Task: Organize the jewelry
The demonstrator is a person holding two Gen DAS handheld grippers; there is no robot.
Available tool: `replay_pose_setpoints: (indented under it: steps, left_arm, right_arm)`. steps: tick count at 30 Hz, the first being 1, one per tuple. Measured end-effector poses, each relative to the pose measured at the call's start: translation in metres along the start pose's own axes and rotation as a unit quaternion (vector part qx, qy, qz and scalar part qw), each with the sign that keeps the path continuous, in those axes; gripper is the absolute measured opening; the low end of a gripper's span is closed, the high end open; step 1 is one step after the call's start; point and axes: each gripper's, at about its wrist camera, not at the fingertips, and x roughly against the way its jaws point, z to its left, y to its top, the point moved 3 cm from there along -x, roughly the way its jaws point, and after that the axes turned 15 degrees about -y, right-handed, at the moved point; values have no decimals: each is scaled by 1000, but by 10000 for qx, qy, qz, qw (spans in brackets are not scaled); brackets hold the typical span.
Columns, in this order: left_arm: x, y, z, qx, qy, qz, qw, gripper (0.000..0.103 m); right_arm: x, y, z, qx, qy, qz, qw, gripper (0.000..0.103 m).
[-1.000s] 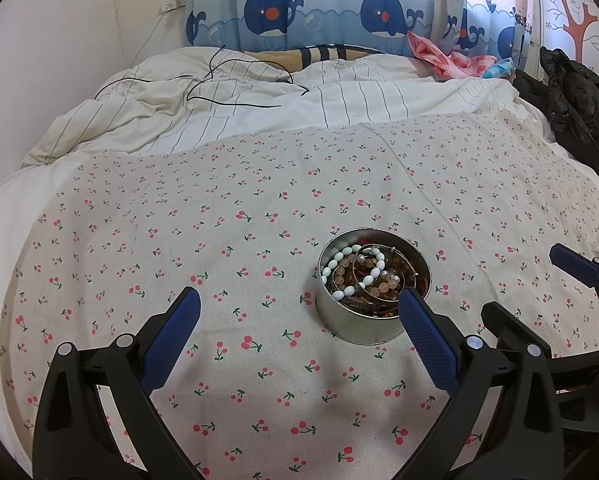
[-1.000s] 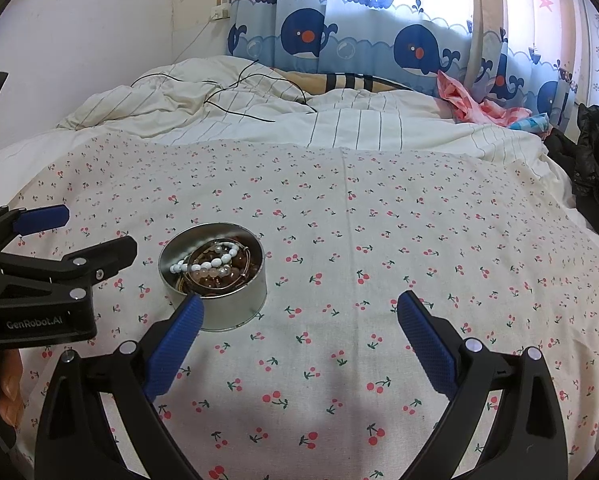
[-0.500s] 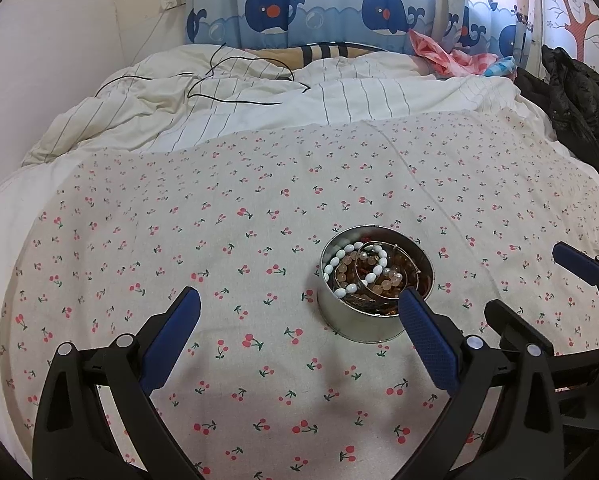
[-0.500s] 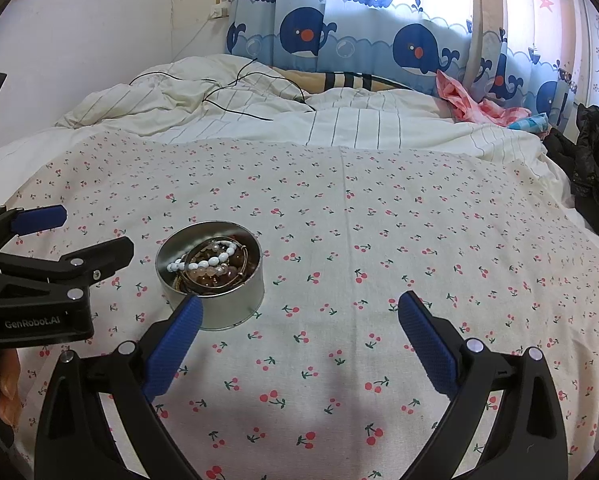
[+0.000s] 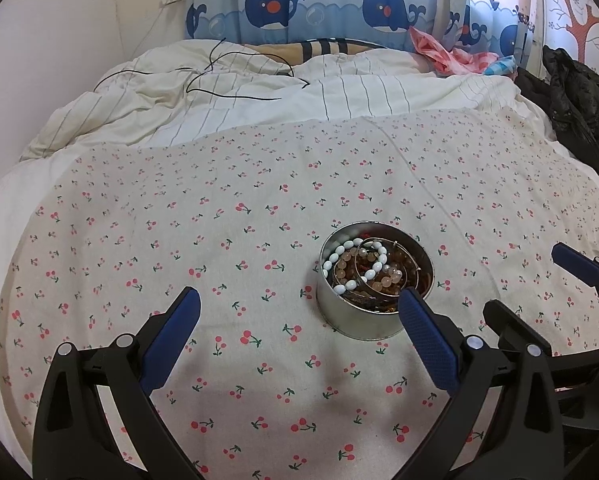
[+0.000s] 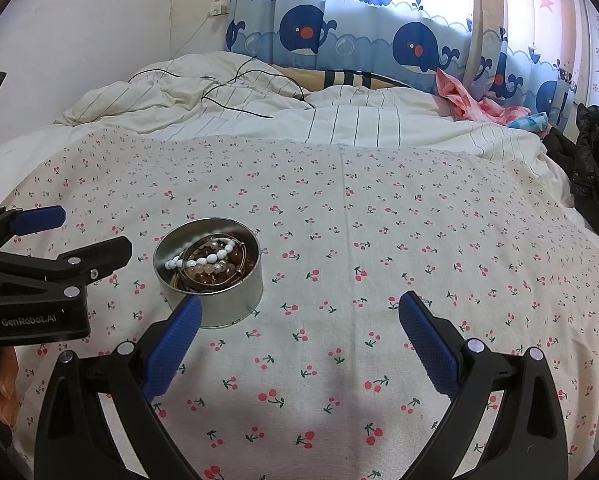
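Note:
A round silver tin (image 5: 351, 320) stands on the cherry-print cloth (image 5: 219, 240) on the bed. It holds a white bead bracelet (image 5: 355, 268), amber bead strands and thin metal bangles. My left gripper (image 5: 297, 300) is open and empty, its right fingertip just in front of the tin. In the right wrist view the tin (image 6: 227, 304) sits at the left, behind my right gripper's left fingertip. My right gripper (image 6: 299, 304) is open and empty. The left gripper (image 6: 51, 240) also shows at that view's left edge.
A rumpled striped white duvet (image 5: 259, 100) with a black cable (image 5: 227, 80) lies behind the cloth. A black jacket (image 5: 575, 96) hangs at the right bed edge. Whale-print curtains (image 6: 359, 44) and pink cloth (image 6: 471, 100) lie at the back.
Both views have shifted slightly; the tin sits a little higher and nearer the fingertips than before. Both grippers stay open. The jewelry in the tin has not moved.

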Motion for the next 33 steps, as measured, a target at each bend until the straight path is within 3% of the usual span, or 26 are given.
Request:
replay_pose_setpoints:
  steps: [33]
  left_arm:
    - [-7,-2,12,188,85,230,9995,95]
  right_arm:
    - [-8,-4,-3,93,7,133,9999,95]
